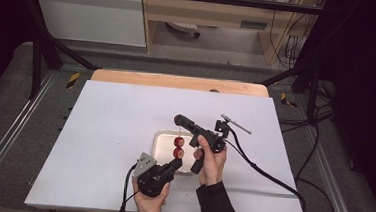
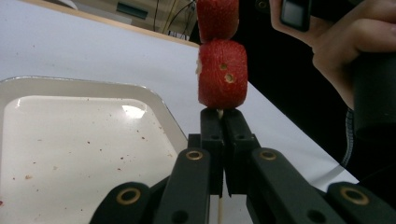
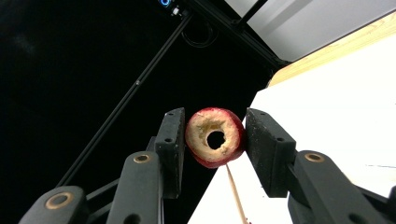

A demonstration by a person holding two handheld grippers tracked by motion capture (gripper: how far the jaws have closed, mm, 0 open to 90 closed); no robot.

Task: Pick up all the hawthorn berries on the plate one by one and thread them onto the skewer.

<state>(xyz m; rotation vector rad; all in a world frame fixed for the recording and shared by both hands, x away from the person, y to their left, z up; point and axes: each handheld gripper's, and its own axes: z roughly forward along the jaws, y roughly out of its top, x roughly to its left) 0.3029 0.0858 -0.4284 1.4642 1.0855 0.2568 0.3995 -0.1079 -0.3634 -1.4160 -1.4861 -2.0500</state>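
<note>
A thin wooden skewer (image 2: pixel 219 211) stands upright over a white tray (image 1: pixel 160 143). My left gripper (image 2: pixel 223 116) is shut on the skewer's lower end, just under two red fruit pieces (image 2: pixel 222 74) threaded on it. In the high view the left gripper (image 1: pixel 176 164) reaches in from the near side and the two red fruit pieces (image 1: pixel 178 147) hang above the tray. My right gripper (image 1: pixel 179 120) comes from the right at the skewer's top. Its pads hold a cored red fruit piece (image 3: pixel 201 133) with the skewer (image 3: pixel 236 196) below the hole.
The tray (image 2: pixel 70 140) holds only small reddish specks. It lies on a white sheet (image 1: pixel 109 130) that covers a wooden table. A black cable (image 1: pixel 266 171) trails from the right gripper across the sheet's right side. A metal frame stands around the table.
</note>
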